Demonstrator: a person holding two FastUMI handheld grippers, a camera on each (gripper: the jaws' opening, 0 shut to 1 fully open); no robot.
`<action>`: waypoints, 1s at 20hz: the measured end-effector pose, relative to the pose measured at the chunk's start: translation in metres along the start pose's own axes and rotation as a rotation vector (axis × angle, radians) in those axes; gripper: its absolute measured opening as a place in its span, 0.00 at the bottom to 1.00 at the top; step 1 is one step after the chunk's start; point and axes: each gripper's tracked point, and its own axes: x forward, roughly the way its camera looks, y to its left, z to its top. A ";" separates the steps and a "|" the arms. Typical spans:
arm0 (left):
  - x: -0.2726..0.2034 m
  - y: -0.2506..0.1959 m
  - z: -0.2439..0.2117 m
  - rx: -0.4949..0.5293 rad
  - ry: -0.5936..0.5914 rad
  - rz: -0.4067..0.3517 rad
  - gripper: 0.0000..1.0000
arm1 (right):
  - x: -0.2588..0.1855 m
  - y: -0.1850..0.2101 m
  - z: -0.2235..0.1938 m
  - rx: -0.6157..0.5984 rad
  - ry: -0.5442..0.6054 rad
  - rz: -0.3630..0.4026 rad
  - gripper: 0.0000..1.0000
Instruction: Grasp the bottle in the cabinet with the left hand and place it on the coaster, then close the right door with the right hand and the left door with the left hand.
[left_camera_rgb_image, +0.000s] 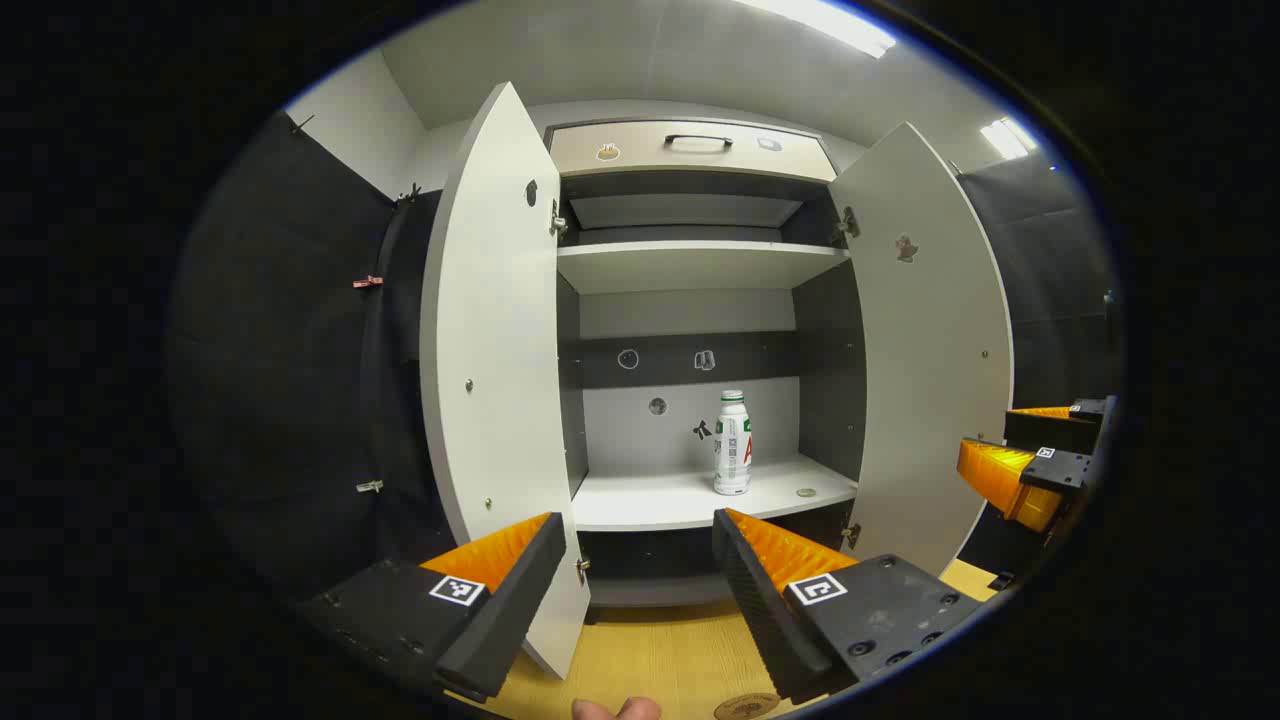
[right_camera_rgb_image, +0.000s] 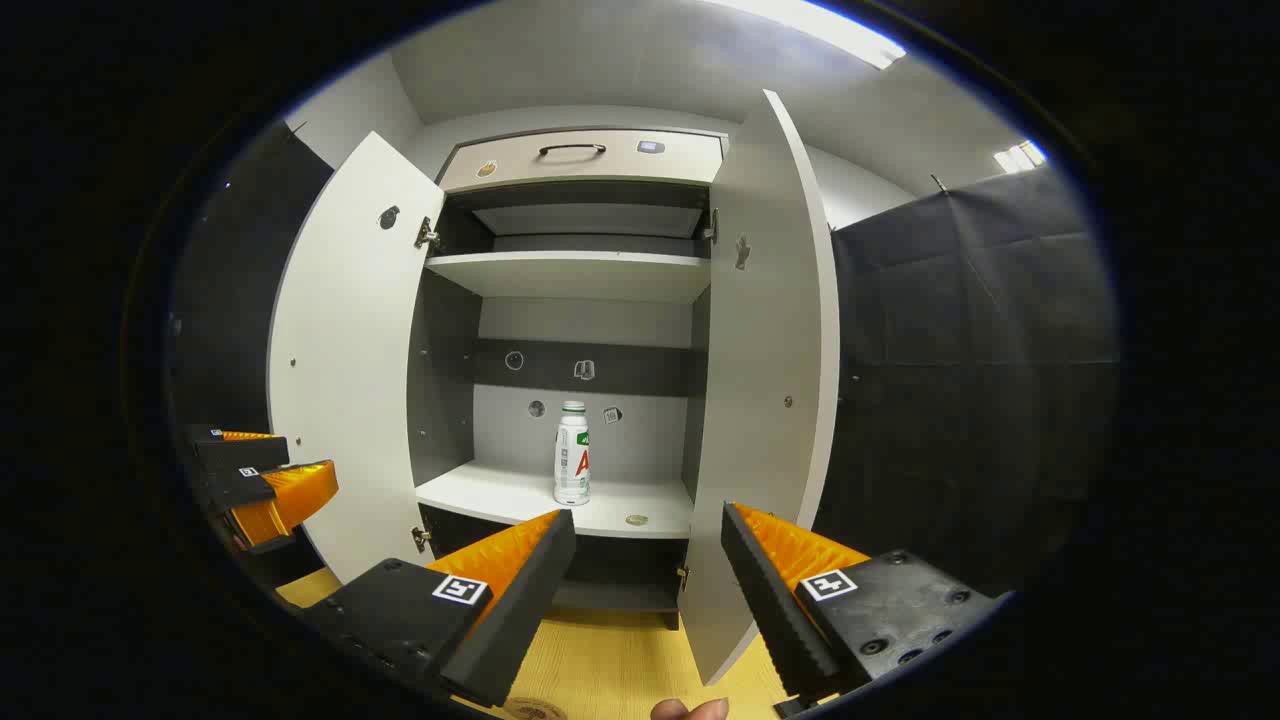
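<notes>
The bottle (left_camera_rgb_image: 732, 443) stands upright on the lower shelf (left_camera_rgb_image: 660, 498) of the cabinet, just right of centre in the left gripper view, with bare shelf around it, so a straight reach between the doors should meet nothing on the way. Both doors are swung wide: the left door (left_camera_rgb_image: 495, 330) fills the centre-left of that view and the right door (left_camera_rgb_image: 925, 340) the centre-right, leaving the opening free for the reach.

The left tool (left_camera_rgb_image: 640, 545) sits at the bottom of its view with its fingers spread apart and nothing between them, pointed at the shelf, which fits a grasp not yet begun. The right tool (right_camera_rgb_image: 648, 545) is likewise released and empty at the bottom of the right gripper view, held back from the cabinet with the right door's edge just above its right finger, a sensible waiting place for closing that door later.

A round disc at the bottom edge of the left gripper view, on the wooden table (left_camera_rgb_image: 660, 655), is probably the coaster (left_camera_rgb_image: 745, 707); only part of it shows. The whole task is still ahead.
</notes>
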 end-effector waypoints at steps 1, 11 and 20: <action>0.000 0.001 0.000 -0.001 0.000 0.001 0.95 | 0.000 0.000 0.000 0.001 -0.002 -0.001 0.97; -0.001 0.001 0.000 0.002 0.001 0.006 0.95 | -0.001 0.000 0.001 -0.002 0.000 -0.002 0.97; -0.003 0.001 0.000 -0.002 0.001 0.002 0.94 | -0.006 0.002 0.004 -0.010 -0.005 -0.005 0.97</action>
